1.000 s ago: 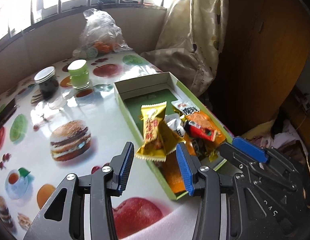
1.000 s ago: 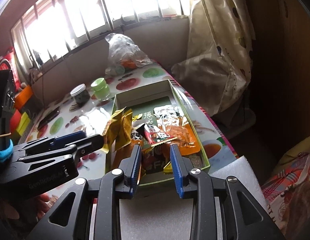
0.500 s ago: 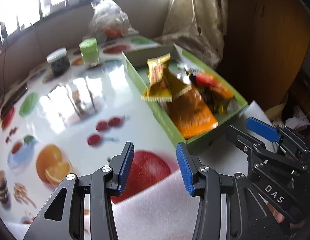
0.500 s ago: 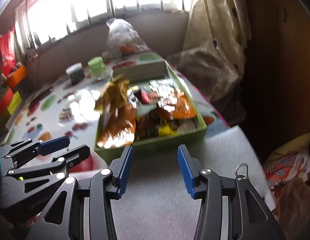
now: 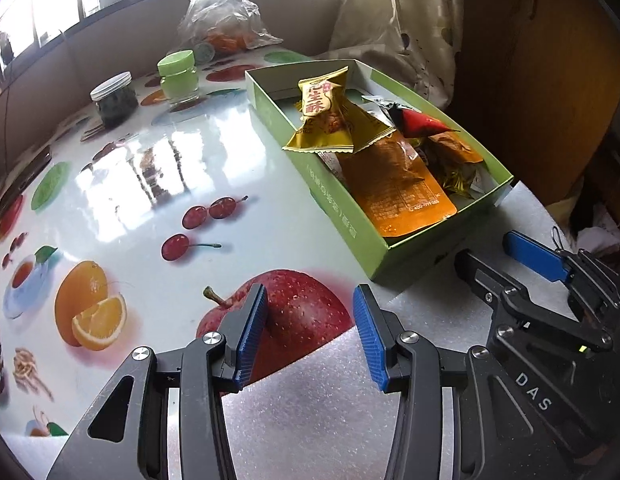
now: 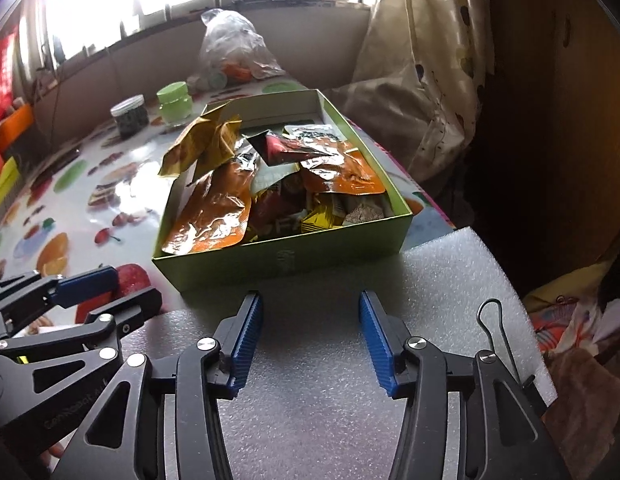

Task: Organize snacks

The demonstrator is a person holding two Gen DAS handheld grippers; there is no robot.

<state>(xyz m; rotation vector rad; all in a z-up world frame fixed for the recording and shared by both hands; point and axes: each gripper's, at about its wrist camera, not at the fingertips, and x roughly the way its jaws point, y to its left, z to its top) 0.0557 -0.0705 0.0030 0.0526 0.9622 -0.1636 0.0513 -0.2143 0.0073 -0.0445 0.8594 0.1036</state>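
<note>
Snack packets look light, crinkly and slippery, so I'd pinch one by its crimped end seam, not the puffy middle. They sit heaped in the green box (image 6: 285, 258) on the fruit-print table (image 5: 229, 208), w/ a gold wrapper (image 5: 322, 116) draped over the box's wall and a flat orange pouch (image 5: 394, 188) at the near end (glossy foil, prob. slides easily). Left gripper (image 5: 310, 332) is partly open, nothing between its pads. Right gripper (image 6: 310, 332) has just been opening, jaws now wide and empty, over the white foam sheet (image 6: 310, 400) just short of the box.
</note>
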